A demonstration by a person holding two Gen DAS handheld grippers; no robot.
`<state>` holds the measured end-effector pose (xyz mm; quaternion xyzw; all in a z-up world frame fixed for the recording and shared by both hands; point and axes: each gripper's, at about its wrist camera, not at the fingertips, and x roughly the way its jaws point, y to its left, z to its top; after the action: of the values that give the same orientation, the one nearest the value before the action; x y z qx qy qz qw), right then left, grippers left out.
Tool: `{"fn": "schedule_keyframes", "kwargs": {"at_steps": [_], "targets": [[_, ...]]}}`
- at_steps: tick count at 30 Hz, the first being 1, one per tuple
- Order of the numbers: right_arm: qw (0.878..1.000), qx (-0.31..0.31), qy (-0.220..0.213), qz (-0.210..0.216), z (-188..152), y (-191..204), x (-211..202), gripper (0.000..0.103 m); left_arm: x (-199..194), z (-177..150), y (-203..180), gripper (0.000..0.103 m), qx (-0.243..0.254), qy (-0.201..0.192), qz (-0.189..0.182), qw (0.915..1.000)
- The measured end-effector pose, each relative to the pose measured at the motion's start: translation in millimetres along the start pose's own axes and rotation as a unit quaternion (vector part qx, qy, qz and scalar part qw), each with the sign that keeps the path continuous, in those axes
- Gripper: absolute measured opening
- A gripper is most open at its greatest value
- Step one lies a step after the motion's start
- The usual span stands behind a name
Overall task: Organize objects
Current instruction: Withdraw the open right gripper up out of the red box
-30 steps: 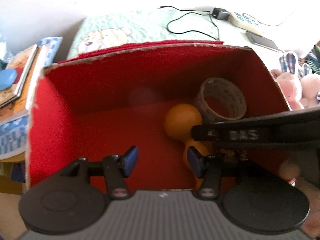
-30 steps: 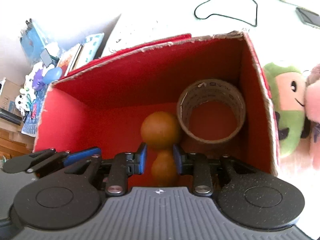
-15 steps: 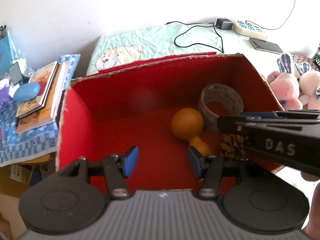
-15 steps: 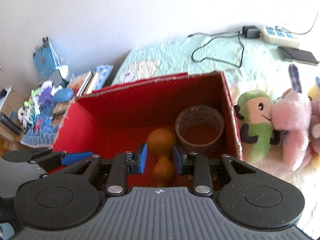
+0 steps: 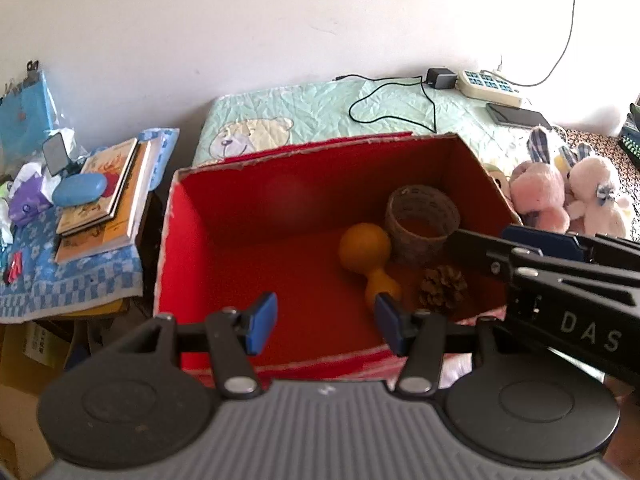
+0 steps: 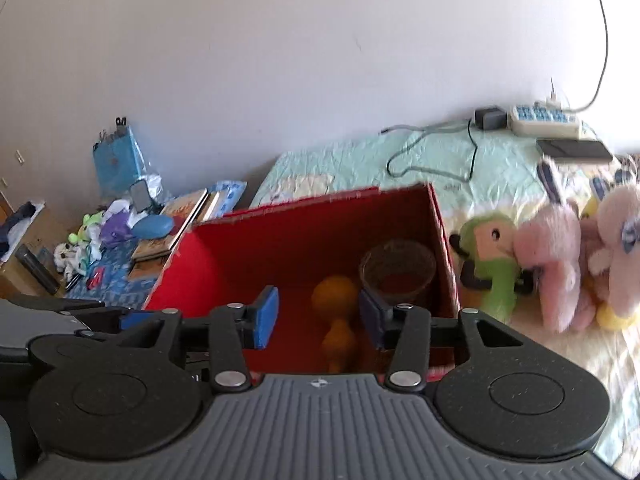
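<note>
Red box (image 5: 188, 240) sits open-topped on a bed with a mint quilt (image 5: 304, 108), seen from above and in front by both wrist cameras. Inside, toward its right half: orange gourd-shaped toy (image 5: 366, 258) lying on the floor of the box, big bulb toward the back wall, small bulb toward the front; tape roll (image 5: 422, 220) standing on edge just right of the big bulb, close enough that I can't tell if they touch; pinecone (image 5: 442, 290) in front of the tape roll, just beside the toy's small bulb. Left half of the box floor is bare red

Left gripper (image 5: 324, 322) hovers above the front edge of the box, jaws parted, nothing between the blue pads. Right gripper (image 6: 318, 316) also above the front edge, jaws opening, pads apart; the orange toy shows in the gap between them but lies down in the box, not gripped. In the left wrist view the right gripper reaches in from the right edge, above the box's right front corner

Plush toys lie on the bed right of the box: a green one (image 6: 490, 256) against the box wall, pink ones (image 6: 554, 256) beyond it. Power strip (image 5: 490, 86), charger with cable (image 5: 440, 78) and a phone (image 5: 518, 116) lie at the wall end of the bed. Stack of books (image 5: 106, 192) on a side table left of the bed, blue case (image 5: 80, 189) on top
</note>
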<state>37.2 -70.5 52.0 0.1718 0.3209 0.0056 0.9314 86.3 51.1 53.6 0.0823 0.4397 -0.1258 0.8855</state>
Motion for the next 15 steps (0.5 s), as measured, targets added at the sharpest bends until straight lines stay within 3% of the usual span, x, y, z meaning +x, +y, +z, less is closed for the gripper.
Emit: {"fn": "schedule_keyframes", "kwargs": {"at_steps": [15], "targets": [[0.997, 0.037, 0.064, 0.027, -41.2, -3.0, -9.7, 0.048, 4.0, -45.4, 0.6, 0.063, -0.008, 0.062, -0.017, 0.9979]]}}
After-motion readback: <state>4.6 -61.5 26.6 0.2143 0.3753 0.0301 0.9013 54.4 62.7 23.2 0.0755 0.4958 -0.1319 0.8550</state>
